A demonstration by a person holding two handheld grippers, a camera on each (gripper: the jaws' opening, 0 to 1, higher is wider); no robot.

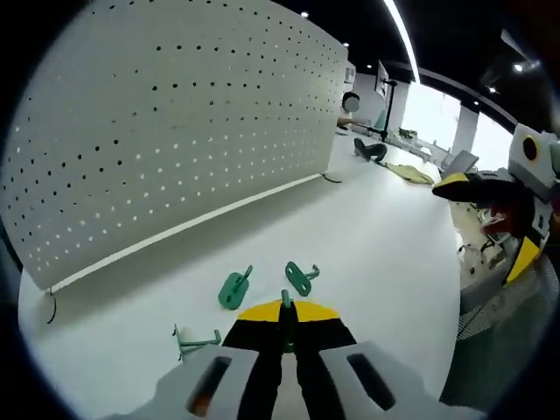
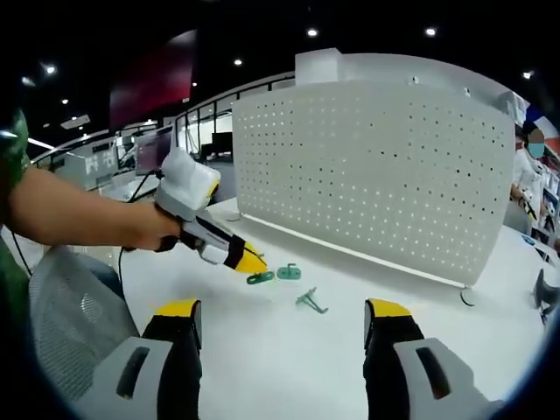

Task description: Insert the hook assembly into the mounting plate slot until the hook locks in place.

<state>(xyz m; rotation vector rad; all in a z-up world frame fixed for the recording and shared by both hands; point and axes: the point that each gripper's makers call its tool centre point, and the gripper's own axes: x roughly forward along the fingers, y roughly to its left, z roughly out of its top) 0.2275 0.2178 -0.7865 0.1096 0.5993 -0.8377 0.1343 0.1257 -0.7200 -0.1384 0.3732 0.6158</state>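
Observation:
A large white pegboard stands upright on the white table. Three green hook pieces lie in front of it: two with flat plates and one wire hook. My left gripper hovers just above the plated hooks, its yellow tips shut together. A thin green sliver shows at the seam; I cannot tell what it is. My right gripper is open and empty, well back from the hooks.
A grey mesh chair back stands off the table's near edge. A person's bare forearm holds the left gripper. A black cable curls at the pegboard's end. Far desks carry clutter.

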